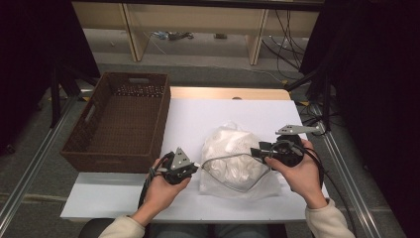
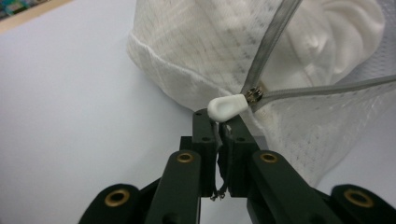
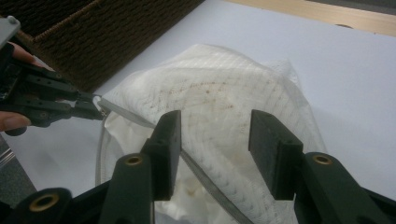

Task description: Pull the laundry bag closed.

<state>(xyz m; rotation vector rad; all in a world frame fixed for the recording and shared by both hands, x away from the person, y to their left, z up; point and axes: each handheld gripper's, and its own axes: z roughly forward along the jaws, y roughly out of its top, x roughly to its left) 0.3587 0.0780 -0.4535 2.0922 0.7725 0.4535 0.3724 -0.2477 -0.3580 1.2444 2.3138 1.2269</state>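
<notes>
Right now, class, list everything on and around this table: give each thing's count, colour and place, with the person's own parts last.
Mesh laundry bag: one, white, full of white cloth, at the table's middle right.
Zipper: one, grey, open across the bag.
Zipper pull: one, white, at the left gripper's jaws.
Wicker basket: one, dark brown, on the table's left edge.
Table: one, white top.
Left gripper: one, black, shut on the zipper's end.
Right gripper: one, black, open over the bag.
Hands: two, one on each gripper.
</notes>
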